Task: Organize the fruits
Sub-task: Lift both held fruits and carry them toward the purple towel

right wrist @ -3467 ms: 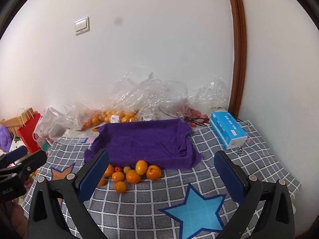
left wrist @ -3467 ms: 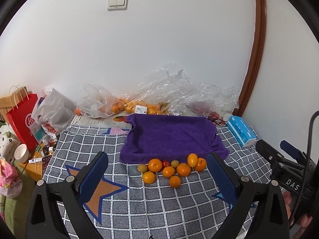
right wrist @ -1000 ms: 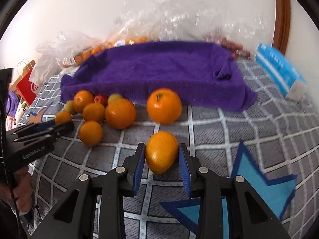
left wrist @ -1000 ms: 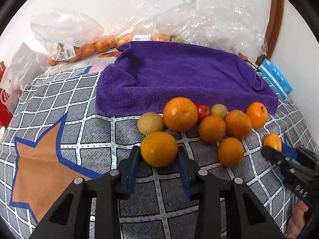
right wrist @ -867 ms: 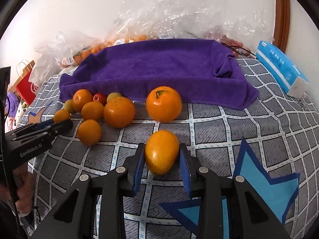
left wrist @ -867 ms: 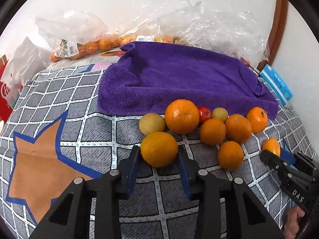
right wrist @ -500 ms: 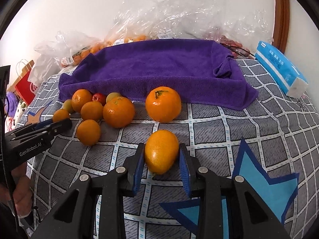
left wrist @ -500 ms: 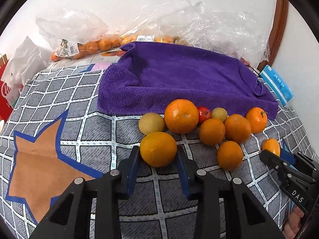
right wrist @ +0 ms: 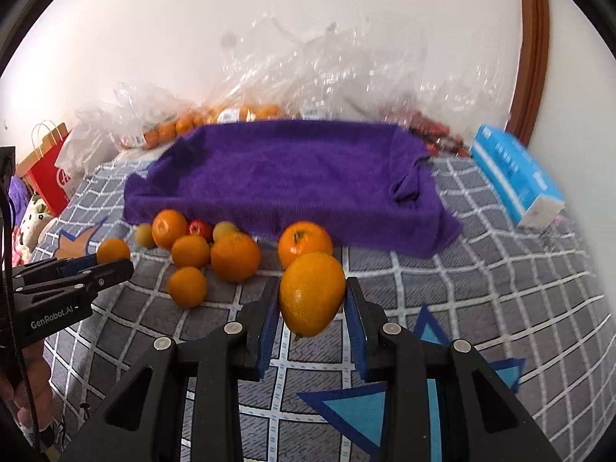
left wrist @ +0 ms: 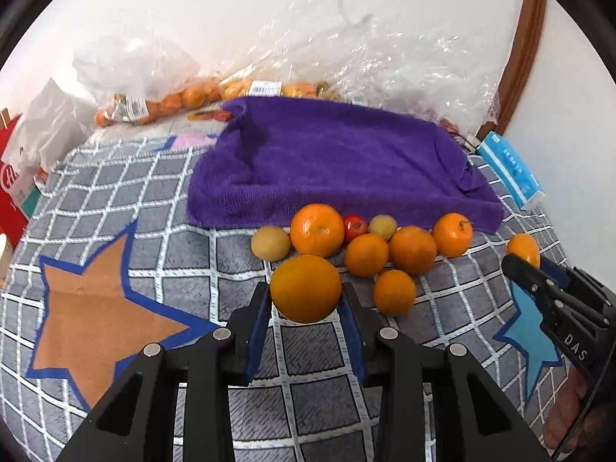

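My left gripper (left wrist: 306, 310) is shut on a round orange (left wrist: 305, 288), held just above the checked cloth. My right gripper (right wrist: 312, 310) is shut on an oval orange fruit (right wrist: 311, 293), also lifted off the cloth. Behind both lies a cluster of fruit: several oranges (left wrist: 412, 249), a yellow-green fruit (left wrist: 270, 243) and a small red fruit (left wrist: 355, 225). A purple towel (left wrist: 338, 169) is spread beyond the cluster. In the right wrist view the left gripper (right wrist: 111, 260) with its orange sits at the far left.
Clear plastic bags (left wrist: 377, 65) with more oranges (left wrist: 192, 96) lie along the wall. A blue tissue pack (right wrist: 516, 177) is at the right of the towel. A red paper bag (right wrist: 50, 177) stands off the left edge. The checked cloth (left wrist: 154, 200) has star patterns.
Both grippers have risen, each lifting its fruit off the cloth; the fruit cluster and towel now sit lower and farther in both views.
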The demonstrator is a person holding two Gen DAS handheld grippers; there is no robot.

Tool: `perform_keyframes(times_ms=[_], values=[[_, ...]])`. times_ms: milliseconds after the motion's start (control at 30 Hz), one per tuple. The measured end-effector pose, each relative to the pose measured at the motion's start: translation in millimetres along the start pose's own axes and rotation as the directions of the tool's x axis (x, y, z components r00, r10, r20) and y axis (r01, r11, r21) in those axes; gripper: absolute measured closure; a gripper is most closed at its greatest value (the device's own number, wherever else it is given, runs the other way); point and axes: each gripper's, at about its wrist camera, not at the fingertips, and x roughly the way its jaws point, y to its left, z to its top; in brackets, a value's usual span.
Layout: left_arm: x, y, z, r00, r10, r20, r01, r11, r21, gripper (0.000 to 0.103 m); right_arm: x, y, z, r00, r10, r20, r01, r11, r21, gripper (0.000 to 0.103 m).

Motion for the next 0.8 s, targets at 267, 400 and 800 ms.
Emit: perform_keyframes(times_ms=[267,400,800], values=[[-28,-5,11,0.999,-0.021,0.046,0.021,1.0,0.008,0.069,-27,-6,16,0.999,-0.022,0.043,0.021,0.999,0.025,0.07],[-40,-8,20,0.997,-0.039,0.07,0.038,0.999,0.014,0.069,-35,-6,24,0.998,-0.026,0.063,0.024,0.999,0.033,0.07],[-61,-14,51,0.992,-0.013,0.128,0.009,0.999,0.034,0.069,-43,-5,49,0.994,-0.031,0.1,0.028,0.999,0.034,0.07]])
